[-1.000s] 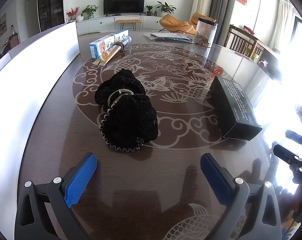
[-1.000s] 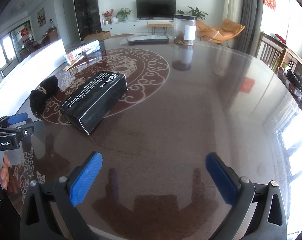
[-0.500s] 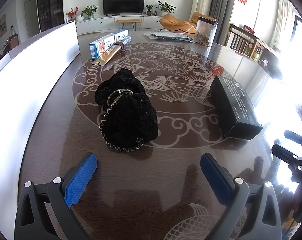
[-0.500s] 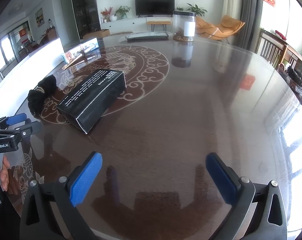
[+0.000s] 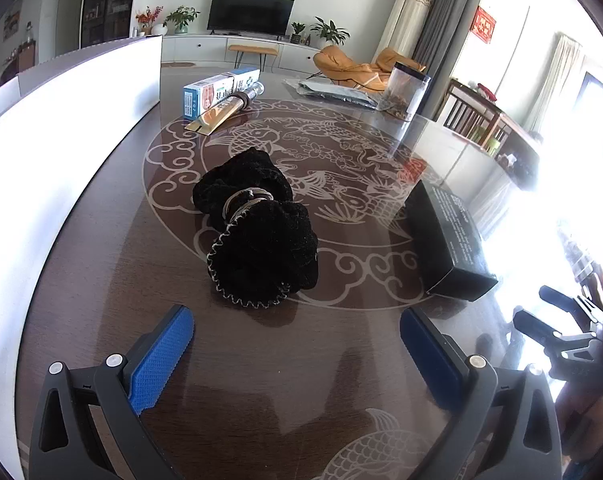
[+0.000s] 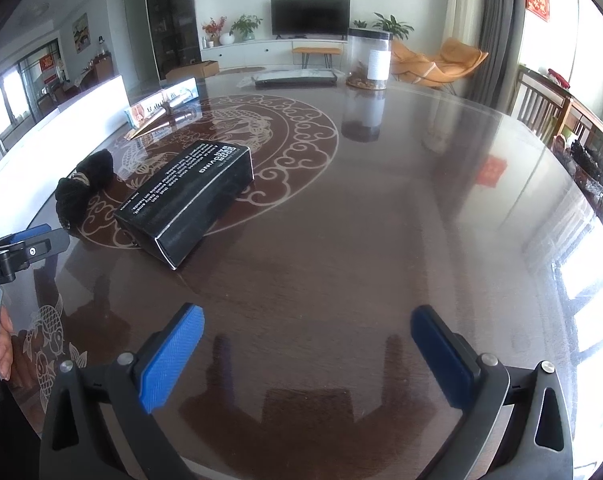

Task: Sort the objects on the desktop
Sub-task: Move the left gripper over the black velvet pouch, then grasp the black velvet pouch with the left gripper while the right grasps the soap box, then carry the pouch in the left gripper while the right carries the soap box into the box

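A black fuzzy pouch with a metal ring (image 5: 257, 232) lies on the dark table, just ahead of my open, empty left gripper (image 5: 297, 344). It also shows at the left in the right wrist view (image 6: 83, 184). A black box with white print (image 5: 447, 236) lies to the right of the pouch; in the right wrist view it (image 6: 189, 200) lies ahead and left of my open, empty right gripper (image 6: 307, 344). A blue-and-white carton with a gold tube on it (image 5: 219, 96) lies at the far left.
A clear jar with a black lid (image 6: 369, 60) and a flat grey packet (image 6: 295, 78) stand at the far side of the table. A white board (image 5: 61, 112) runs along the table's left edge. Chairs (image 6: 541, 108) stand at the right.
The right gripper has drifted slightly nearer the black box. The left gripper has barely moved. Both stay open.
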The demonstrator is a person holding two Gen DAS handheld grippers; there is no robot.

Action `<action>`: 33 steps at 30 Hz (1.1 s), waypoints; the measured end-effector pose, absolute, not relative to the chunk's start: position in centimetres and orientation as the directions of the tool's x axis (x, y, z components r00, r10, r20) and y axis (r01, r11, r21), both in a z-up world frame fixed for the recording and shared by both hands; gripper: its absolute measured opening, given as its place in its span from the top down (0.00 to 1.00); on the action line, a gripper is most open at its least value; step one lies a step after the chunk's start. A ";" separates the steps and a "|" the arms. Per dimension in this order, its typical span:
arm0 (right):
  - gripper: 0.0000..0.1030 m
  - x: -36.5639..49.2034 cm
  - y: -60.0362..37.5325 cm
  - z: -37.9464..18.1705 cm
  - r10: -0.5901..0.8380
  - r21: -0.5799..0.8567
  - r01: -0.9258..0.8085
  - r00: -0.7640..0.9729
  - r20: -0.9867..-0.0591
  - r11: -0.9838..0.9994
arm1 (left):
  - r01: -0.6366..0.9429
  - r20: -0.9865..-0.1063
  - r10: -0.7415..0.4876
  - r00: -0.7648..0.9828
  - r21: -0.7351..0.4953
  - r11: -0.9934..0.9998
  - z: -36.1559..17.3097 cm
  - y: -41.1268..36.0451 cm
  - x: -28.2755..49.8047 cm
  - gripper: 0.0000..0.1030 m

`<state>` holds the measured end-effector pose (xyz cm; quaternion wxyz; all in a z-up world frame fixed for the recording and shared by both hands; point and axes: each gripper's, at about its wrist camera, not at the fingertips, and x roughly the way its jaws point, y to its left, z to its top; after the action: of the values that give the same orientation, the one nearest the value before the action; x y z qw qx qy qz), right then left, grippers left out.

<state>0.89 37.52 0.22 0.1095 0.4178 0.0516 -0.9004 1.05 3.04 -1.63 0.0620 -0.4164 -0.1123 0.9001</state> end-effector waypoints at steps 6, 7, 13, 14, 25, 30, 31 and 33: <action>0.00 1.6 38.0 1.0 -0.192 0.030 0.248 -0.666 -0.720 -0.968 | 0.007 -0.779 0.152 -0.609 -0.196 -0.981 -1.5 3.6 -0.8 0.00; 0.00 1.6 38.0 1.0 -0.195 0.033 0.249 -0.666 -0.720 -0.968 | 0.019 -0.781 0.142 -0.609 -0.193 -0.981 -1.5 3.6 -1.4 0.00; 0.00 1.9 38.4 1.3 -0.240 0.068 0.271 -0.674 -0.699 -0.960 | 0.085 -0.820 0.063 -0.569 -0.135 -0.987 -1.3 3.8 -6.8 0.00; 0.00 1.9 38.5 1.4 -0.246 0.075 0.273 -0.674 -0.696 -0.959 | 0.077 -0.836 0.058 -0.546 -0.119 -0.990 -1.7 3.9 -7.7 0.00; 0.00 -7.4 28.1 1.9 -0.295 0.164 0.291 -0.495 -0.817 -0.943 | 0.033 -0.800 0.029 -0.599 -0.061 -0.998 -1.1 1.9 -4.4 0.67; 0.43 -7.6 26.1 -0.3 -0.189 0.044 0.292 -0.491 -0.850 -0.955 | 0.043 -0.761 0.039 -0.648 -0.087 -0.995 0.7 1.0 -0.3 0.67; 0.43 -7.3 26.3 -0.1 -0.206 0.059 0.300 -0.485 -0.850 -0.952 | 0.044 -0.750 0.045 -0.660 -0.098 -0.994 1.2 1.0 0.3 0.67; 0.43 -6.7 27.3 0.0 -0.239 0.103 0.301 -0.464 -0.853 -0.948 | 0.042 -0.723 0.062 -0.688 -0.125 -0.991 2.5 0.8 1.6 0.67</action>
<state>-6.69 27.26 -0.03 0.1579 0.4930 0.0310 -0.8550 1.64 0.81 2.49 0.0054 -0.3951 -0.0661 0.9162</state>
